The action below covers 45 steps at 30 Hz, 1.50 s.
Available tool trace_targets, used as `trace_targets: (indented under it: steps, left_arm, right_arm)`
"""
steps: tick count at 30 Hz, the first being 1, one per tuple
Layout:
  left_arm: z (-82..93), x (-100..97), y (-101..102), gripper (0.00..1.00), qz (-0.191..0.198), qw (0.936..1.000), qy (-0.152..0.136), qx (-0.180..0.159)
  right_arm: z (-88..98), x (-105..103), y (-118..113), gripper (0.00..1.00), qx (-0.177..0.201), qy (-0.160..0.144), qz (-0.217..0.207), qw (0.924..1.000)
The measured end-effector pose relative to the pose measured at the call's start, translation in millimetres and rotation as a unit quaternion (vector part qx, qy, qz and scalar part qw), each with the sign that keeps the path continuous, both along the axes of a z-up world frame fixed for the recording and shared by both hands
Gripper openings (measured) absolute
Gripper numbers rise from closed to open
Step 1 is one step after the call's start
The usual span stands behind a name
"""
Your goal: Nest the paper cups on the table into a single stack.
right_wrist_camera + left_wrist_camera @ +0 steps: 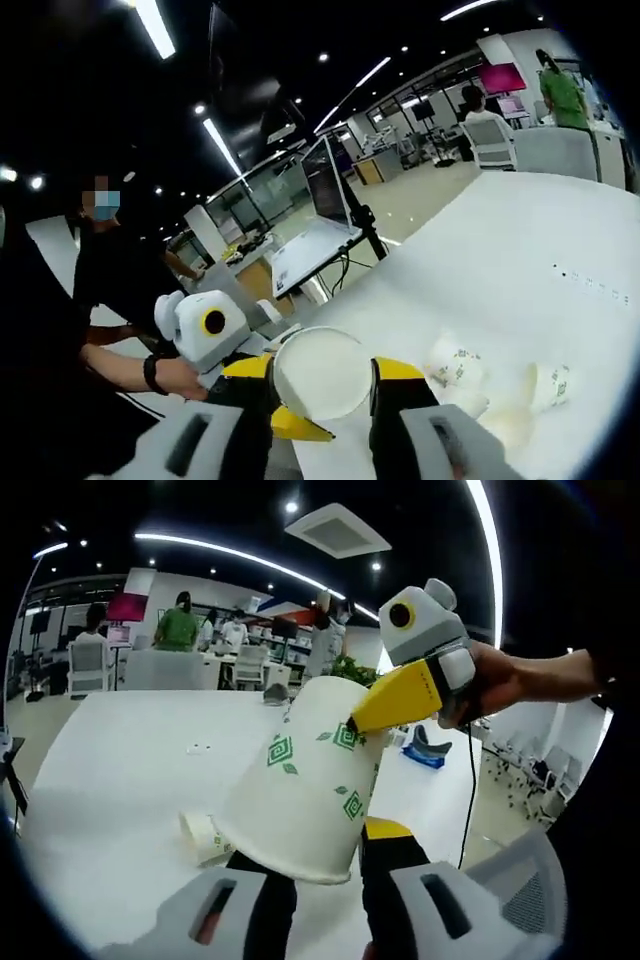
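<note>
Paper cup [305,780], white with green leaf prints, is being gripped at its open rim between the black jaws of the left gripper [325,865] and is being held tilted above the white table [120,780], its closed base pointing away. The yellow tip of the right gripper [395,700] is being pressed against the cup's side near that base, though whether its jaws are clamped on the cup cannot be told. In the right gripper view, the same cup [322,372] is being framed between the right gripper [335,400] jaws. More cups [455,365] are lying on the table [520,270] beyond, one [552,383] slightly apart.
</note>
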State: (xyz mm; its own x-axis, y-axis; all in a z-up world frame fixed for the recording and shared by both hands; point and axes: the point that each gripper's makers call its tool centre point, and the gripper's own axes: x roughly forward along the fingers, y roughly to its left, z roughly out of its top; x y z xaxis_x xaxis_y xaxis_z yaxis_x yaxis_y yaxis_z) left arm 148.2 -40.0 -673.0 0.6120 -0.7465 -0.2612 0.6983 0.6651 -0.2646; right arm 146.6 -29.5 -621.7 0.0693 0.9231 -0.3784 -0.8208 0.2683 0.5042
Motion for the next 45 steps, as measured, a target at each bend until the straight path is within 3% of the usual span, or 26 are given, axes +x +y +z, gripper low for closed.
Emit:
trace_targets:
  steps: [4, 7, 12, 23, 33, 45]
  left_arm:
    - [2.2, -7.2, -1.4, 0.2, -0.013, 0.9999, -0.004, 0.009]
    - [1.4, -13.9, -5.6, 0.18, -0.034, 0.9991, -0.01, 0.024]
    - [-1.6, -20.0, -8.2, 0.18, -0.049, 0.9979, -0.014, 0.04]
    - [2.7, -37.0, -26.1, 0.14, -0.101, 0.9919, -0.029, 0.072]
    - [-1.0, -46.3, -32.9, 0.05, -0.126, 0.9894, -0.019, 0.07]
    - [-3.8, -53.8, -32.2, 0.0, -0.137, 0.9872, -0.016, 0.08]
  right_arm:
    - [-10.5, -5.6, -3.4, 0.38, -0.016, 0.013, 0.022, 0.9995]
    - [-23.6, -16.0, -6.4, 0.4, -0.047, 0.002, 0.057, 0.9973]
    - [-31.7, -27.3, -4.8, 0.42, -0.059, 0.002, 0.084, 0.9947]
    - [-40.1, -42.3, -5.2, 0.44, -0.049, 0.032, 0.127, 0.9902]
    - [-44.3, -47.1, -7.3, 0.46, -0.039, 0.043, 0.132, 0.9895]
    - [-42.8, -43.1, -10.7, 0.45, -0.031, 0.028, 0.119, 0.992]
